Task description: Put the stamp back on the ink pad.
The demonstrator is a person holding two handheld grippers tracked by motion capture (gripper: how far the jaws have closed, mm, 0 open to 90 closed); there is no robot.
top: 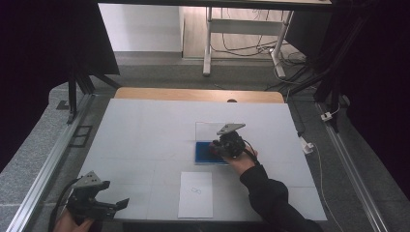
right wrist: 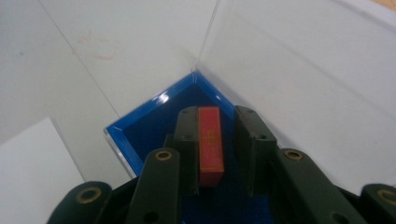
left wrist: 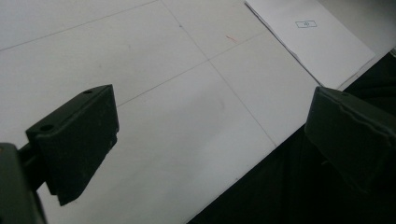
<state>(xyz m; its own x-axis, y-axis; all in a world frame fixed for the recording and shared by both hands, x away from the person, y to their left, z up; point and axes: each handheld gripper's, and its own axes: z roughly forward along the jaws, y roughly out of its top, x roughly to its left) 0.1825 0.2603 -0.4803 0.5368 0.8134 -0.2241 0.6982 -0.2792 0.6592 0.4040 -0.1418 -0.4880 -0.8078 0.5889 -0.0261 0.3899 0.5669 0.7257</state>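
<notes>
High view: the white bench (top: 145,135) lies mid-frame, with broad bare surface across its left and upper parts. The right hand-held gripper (top: 215,149) sits just right of centre over a blue tray (top: 202,153), whose clear lid (top: 208,130) stands open behind it. A white sheet (top: 196,194) lies below the tray, near the bench's bottom edge. The left hand-held gripper (top: 116,205) hangs at the lower-left corner, jaws spread wide.

Left gripper view: the wide jaws frame bare bench; the bench edge runs diagonally at lower right, and the sheet (left wrist: 310,39) is at the upper right.

Right gripper view: the jaws stand narrow with a red block (right wrist: 210,144) between them, touching the left jaw, a slim gap at the right, over the tray's (right wrist: 140,135) blue floor.
</notes>
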